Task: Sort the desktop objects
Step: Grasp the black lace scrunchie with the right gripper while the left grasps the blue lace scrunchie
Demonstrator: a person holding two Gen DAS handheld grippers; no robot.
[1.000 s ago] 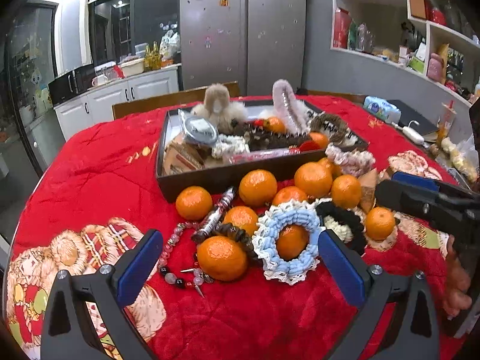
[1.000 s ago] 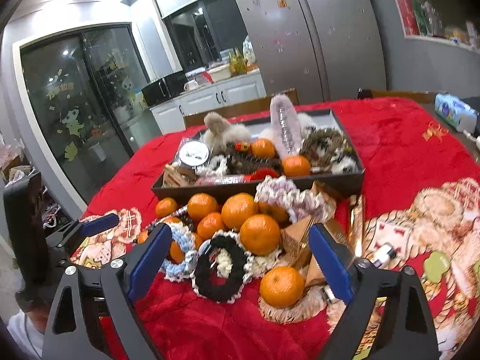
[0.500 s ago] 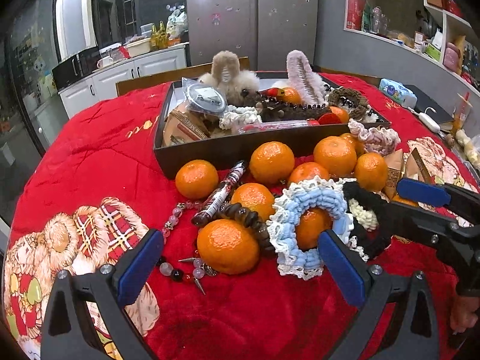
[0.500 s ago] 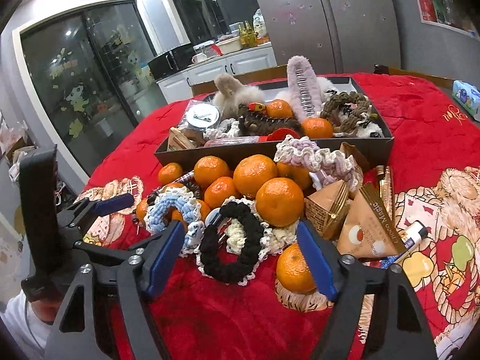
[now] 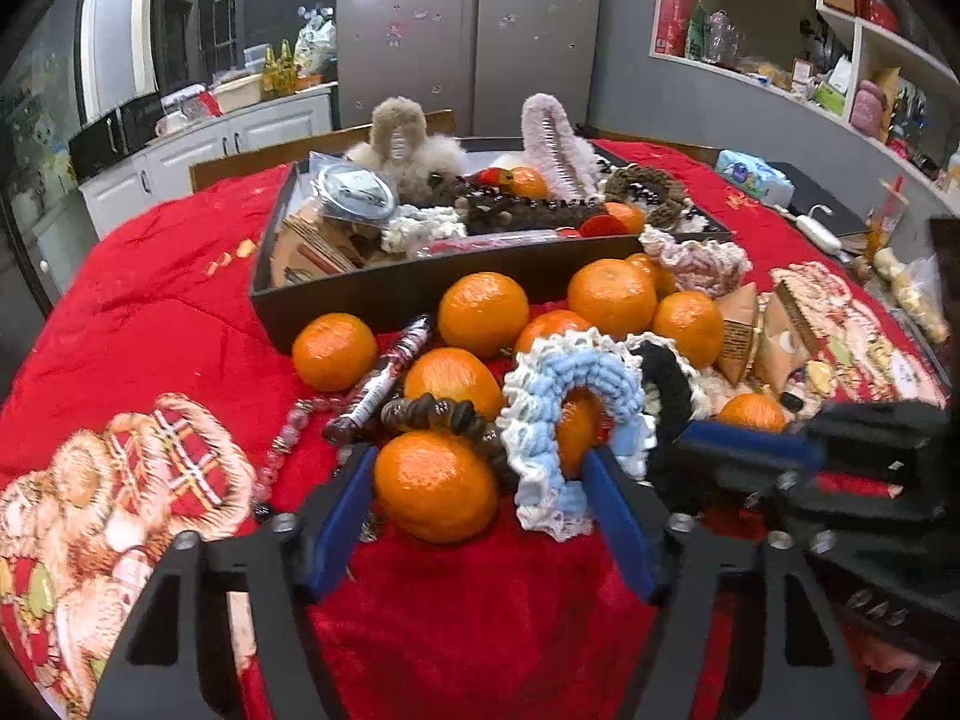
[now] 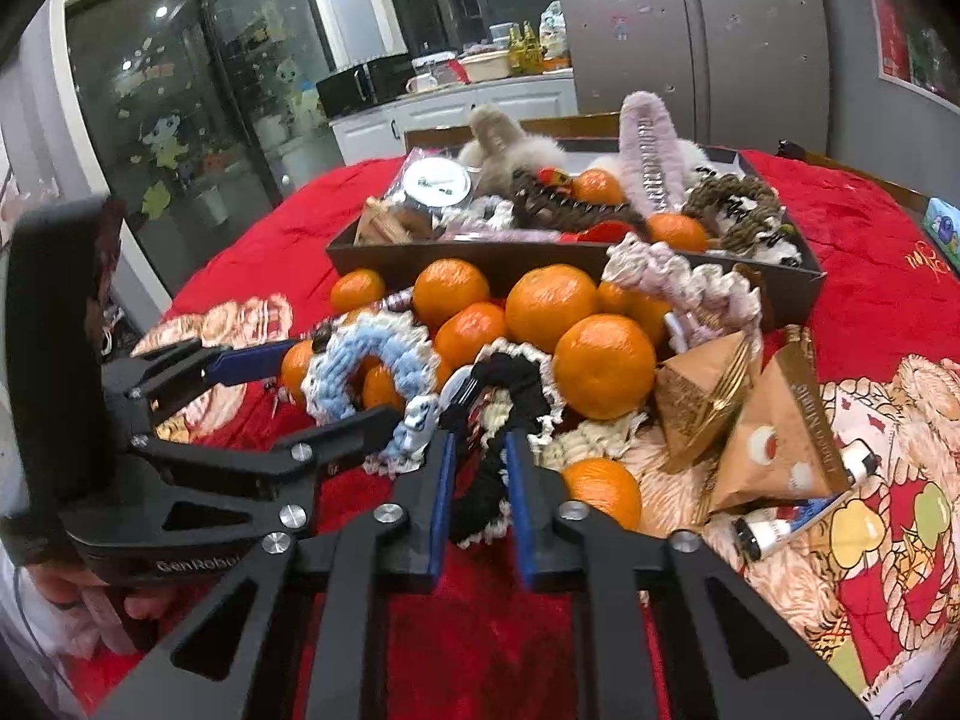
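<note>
Pinching the black scrunchie (image 6: 489, 480) tight, the right gripper (image 6: 477, 483) could drag neighbouring tangerines along, while the left gripper (image 5: 480, 510), jaws closing, straddles a tangerine (image 5: 436, 485) and blue scrunchie (image 5: 570, 408).

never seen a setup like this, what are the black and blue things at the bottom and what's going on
They are two hand-held grabbing tools, one per hand, each with a camera looking along its fingers; each picture is one tool's view. A red tablecloth carries tangerines, hair scrunchies, snack packets and a dark tray already holding sorted things. The right tool is shut on the black scrunchie. The left tool is closing around a tangerine and part of the blue scrunchie, not yet gripping.
</note>
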